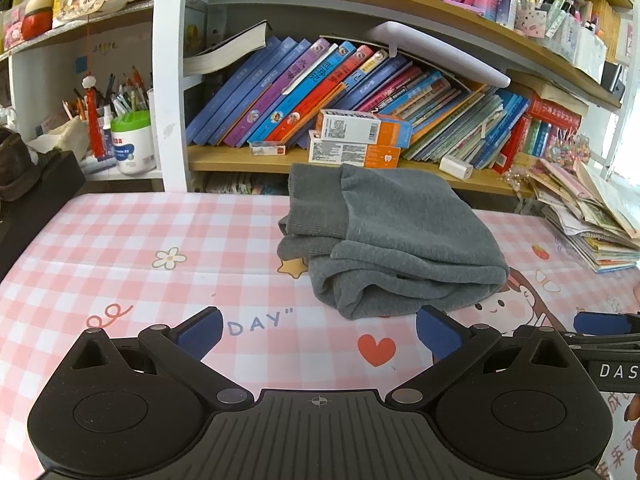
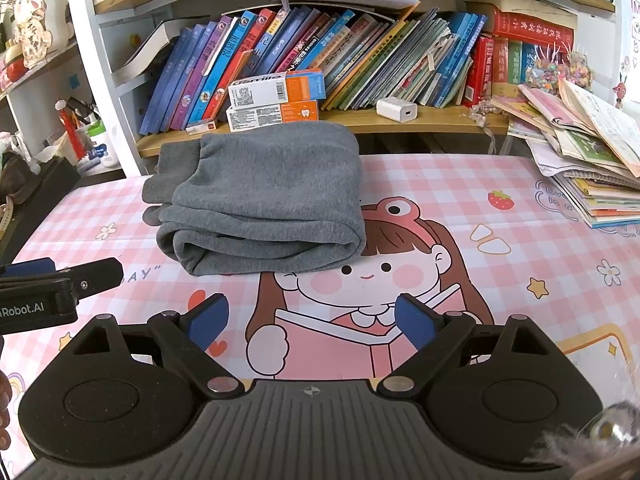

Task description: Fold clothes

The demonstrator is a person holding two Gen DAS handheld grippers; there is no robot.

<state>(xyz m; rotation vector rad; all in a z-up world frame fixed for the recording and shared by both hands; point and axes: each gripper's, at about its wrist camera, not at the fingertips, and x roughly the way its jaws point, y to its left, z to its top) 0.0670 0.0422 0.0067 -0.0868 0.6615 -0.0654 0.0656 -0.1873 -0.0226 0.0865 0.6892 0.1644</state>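
here the folded grey garment [image 2: 260, 200] lies on the pink checked cloth [image 2: 500, 240] before the bookshelf [image 2: 400, 120], while the left gripper [image 1: 318, 332] and right gripper [image 2: 312, 320] hover near it, jaws wide and empty.

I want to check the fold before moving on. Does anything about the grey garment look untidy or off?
Mostly neat: the grey garment lies folded on the pink checked cloth. Its ribbed cuffs stick out unevenly past the left edge, and the front layers gape slightly. Neither gripper touches it.
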